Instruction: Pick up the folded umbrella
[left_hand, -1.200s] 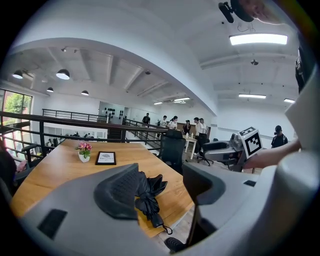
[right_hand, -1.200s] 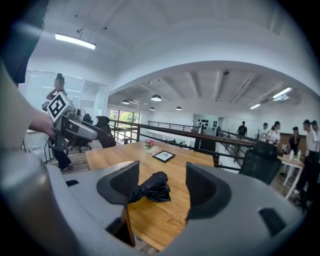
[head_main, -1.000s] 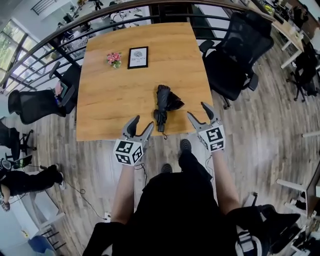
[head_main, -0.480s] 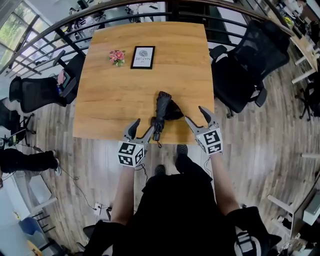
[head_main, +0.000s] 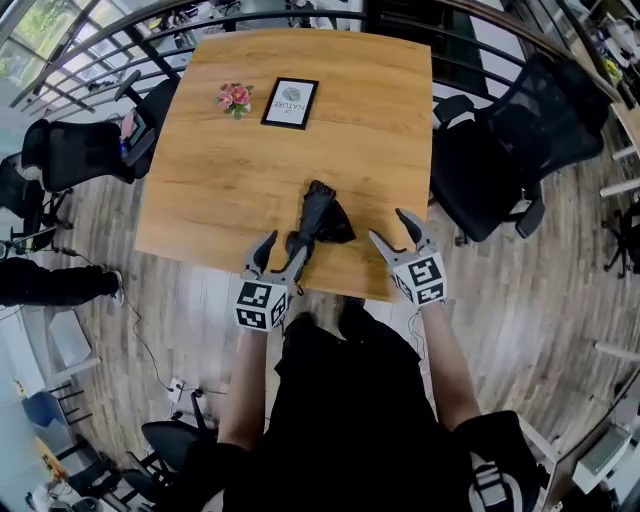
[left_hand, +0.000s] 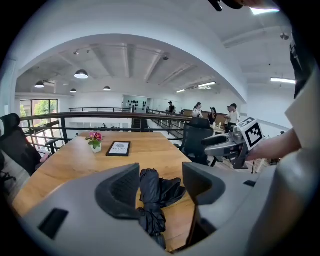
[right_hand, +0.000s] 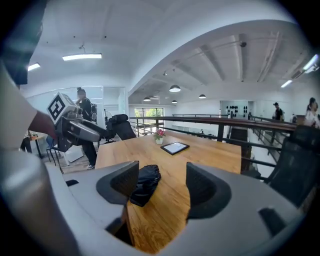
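One table (head_main: 200, 200). On the table: one folded umbrella (head_main: 318, 215), one framed picture (head_main: 289, 102), one pot of pink flowers (head_main: 236, 97). At the table's near edge, two tongs: left tongs (head_main: 285, 246), right tongs (head_main: 389, 225). Beside the table, at least two black office chairs: right chair (head_main: 500, 150), left chair (head_main: 70, 155).

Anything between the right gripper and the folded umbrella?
No: only bare tabletop separates the right gripper from the folded umbrella, seen in the head view.
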